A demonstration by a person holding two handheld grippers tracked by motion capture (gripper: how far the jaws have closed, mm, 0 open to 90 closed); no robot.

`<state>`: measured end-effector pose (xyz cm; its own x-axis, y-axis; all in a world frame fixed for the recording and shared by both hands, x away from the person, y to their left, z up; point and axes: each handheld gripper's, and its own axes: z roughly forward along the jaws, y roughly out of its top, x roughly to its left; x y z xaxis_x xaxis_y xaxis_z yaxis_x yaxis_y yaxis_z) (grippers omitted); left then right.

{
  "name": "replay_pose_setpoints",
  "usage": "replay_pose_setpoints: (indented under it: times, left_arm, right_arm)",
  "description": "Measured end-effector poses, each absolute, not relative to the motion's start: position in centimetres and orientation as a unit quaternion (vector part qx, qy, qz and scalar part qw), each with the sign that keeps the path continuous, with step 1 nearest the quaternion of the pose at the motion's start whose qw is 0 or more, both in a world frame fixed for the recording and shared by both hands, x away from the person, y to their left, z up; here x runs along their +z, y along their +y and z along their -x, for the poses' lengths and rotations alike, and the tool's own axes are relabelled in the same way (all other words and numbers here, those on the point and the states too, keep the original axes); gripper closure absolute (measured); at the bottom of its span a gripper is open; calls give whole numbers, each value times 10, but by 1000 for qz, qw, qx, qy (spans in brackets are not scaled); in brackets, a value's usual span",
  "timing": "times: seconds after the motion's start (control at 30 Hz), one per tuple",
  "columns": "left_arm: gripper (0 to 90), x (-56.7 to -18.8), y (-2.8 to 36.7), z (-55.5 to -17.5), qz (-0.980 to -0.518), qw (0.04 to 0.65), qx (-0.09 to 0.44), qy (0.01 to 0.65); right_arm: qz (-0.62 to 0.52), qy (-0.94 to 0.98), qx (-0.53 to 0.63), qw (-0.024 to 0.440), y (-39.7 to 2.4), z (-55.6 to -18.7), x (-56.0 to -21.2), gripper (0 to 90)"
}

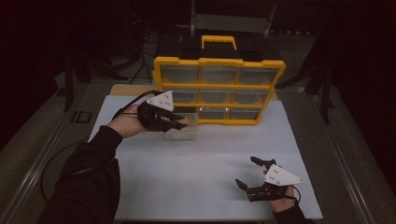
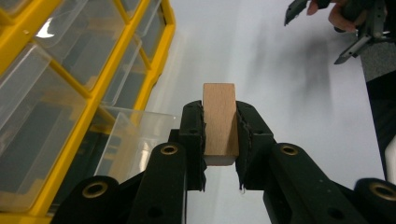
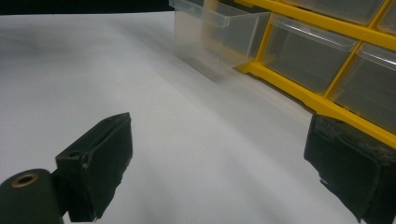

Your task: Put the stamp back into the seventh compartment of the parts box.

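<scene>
My left gripper (image 1: 180, 122) (image 2: 220, 119) is shut on a small light wooden block (image 2: 219, 120), whose end sticks out past the pads. It hovers over a clear plastic drawer (image 1: 181, 127) (image 2: 133, 140) pulled out at the bottom left of a yellow-framed organizer (image 1: 219, 88) (image 2: 88, 102) with several clear drawers. That drawer (image 3: 212, 35) and the organizer (image 3: 322, 100) also appear in the right gripper view. My right gripper (image 1: 247, 172) (image 3: 219, 177) rests low at the near right of the white table, open, with nothing between its pads.
The white tabletop (image 1: 205, 163) stretches between the two hands. The organizer stands upright at the table's far edge with a yellow handle (image 1: 218, 41) on top. Dark floor and cables surround the table.
</scene>
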<state>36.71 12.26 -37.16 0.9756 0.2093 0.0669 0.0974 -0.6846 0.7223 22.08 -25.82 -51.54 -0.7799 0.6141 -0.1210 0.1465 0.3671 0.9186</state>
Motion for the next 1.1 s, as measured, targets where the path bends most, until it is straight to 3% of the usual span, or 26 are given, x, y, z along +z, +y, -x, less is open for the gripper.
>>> replay_pose_setpoints:
  times: [1.1]
  left_arm:
    - [752,-391,127,-404,-885,410,96,198]
  right_arm:
    - [-238,794,510,229,-259,-221,-515,82]
